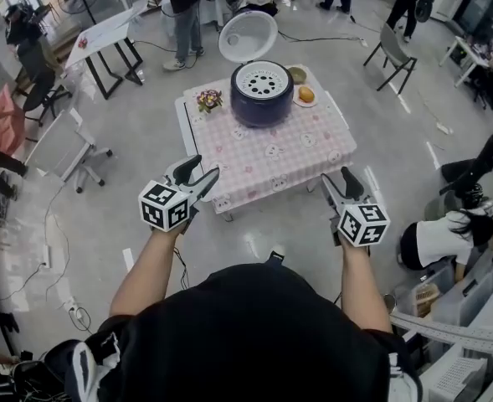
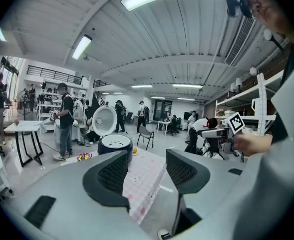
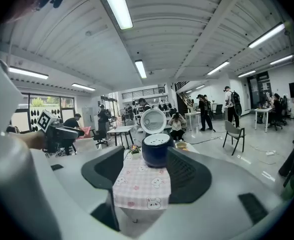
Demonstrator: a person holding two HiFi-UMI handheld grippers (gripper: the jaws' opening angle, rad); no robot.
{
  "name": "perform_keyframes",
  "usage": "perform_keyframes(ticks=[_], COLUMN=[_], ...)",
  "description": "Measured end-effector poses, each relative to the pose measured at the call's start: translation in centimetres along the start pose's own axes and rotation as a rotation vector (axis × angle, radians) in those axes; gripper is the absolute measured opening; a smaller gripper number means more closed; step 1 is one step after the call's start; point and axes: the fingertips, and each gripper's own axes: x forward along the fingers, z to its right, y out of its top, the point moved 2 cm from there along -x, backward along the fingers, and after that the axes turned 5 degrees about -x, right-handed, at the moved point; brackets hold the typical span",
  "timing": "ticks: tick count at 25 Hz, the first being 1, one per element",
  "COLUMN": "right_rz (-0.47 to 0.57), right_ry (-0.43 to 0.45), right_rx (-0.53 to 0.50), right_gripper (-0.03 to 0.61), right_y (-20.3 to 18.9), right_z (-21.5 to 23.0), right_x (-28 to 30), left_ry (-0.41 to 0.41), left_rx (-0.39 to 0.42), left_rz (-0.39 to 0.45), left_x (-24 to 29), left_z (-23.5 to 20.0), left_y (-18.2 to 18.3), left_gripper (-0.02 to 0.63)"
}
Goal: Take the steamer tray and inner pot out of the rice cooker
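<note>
Your cooker (image 1: pixel 262 99) is dark blue; its lid (image 1: pixel 248 36) and dotted tray (image 1: pixel 263 80) are white. The cloth (image 1: pixel 271 153) is pink-and-white check with small white animal faces. The fruit (image 1: pixel 306 94) is orange. Your left gripper (image 1: pixel 200 172) and right gripper (image 1: pixel 338 180) are grey, with black ridged pads (image 2: pixel 112 174). Their cubes (image 1: pixel 164 206) carry black-and-white square markers.

Small table (image 1: pixel 182 121) under a pink checked cloth (image 1: pixel 292 153); dark blue rice cooker (image 1: pixel 262 100) at the far edge, lid up; flowers (image 1: pixel 209 100) to its left; orange (image 1: pixel 306 94) on a plate (image 1: pixel 306 105) to its right.
</note>
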Motion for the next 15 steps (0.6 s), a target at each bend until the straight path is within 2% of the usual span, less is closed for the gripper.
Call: perform_keyframes(ticks=[12, 15], right_rz=[-0.013, -0.011], right_ry=[0.08, 0.11], right_rx=[-0.022, -0.03], right_gripper=[0.284, 0.284], right_y=[3.1, 3.5], right_z=[9.7, 11.6], right_x=[6.6, 8.1], left_ry=[0.055, 0.09], left_rx=[-0.005, -0.006], left_rz=[-0.006, -0.008], left_x=[10.4, 12.0], left_z=[0.1, -0.2], left_y=[3.7, 4.3], left_gripper=[0.257, 0.257])
